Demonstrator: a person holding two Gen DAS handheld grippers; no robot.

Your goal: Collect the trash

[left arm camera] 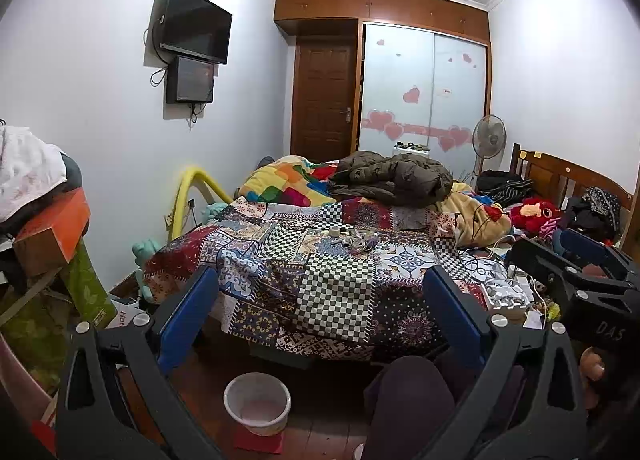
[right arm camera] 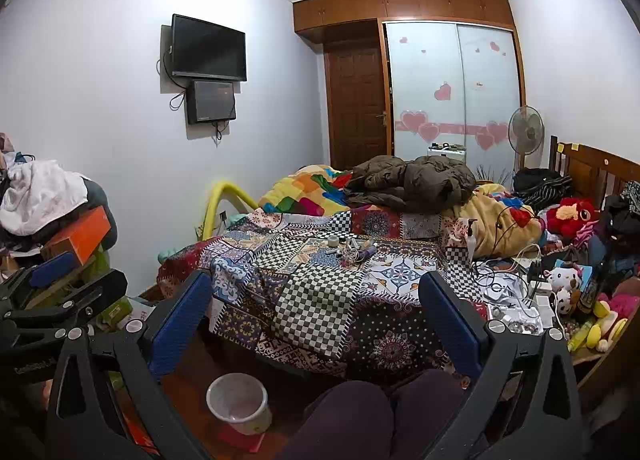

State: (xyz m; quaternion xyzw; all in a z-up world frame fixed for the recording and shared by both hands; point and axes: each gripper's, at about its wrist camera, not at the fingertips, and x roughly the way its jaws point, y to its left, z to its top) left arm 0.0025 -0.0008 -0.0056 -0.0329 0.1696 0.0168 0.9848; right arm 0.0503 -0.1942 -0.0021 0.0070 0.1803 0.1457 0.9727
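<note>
A small heap of litter [left arm camera: 356,241] with a roll of tape lies on the patchwork bedspread [left arm camera: 332,292] in the middle of the bed; it also shows in the right wrist view [right arm camera: 352,249]. A white plastic bin [left arm camera: 257,403] stands on the floor before the bed, seen also in the right wrist view [right arm camera: 237,403]. My left gripper [left arm camera: 320,308] is open and empty, held well short of the bed. My right gripper [right arm camera: 316,308] is open and empty too. Each gripper shows at the edge of the other's view.
A brown jacket [left arm camera: 392,178] and colourful quilt [left arm camera: 284,184] lie farther back on the bed. Cables, chargers and toys [right arm camera: 560,292] crowd the right side. Stacked boxes and clothes [left arm camera: 36,200] stand at the left. The person's knees [right arm camera: 360,416] are below.
</note>
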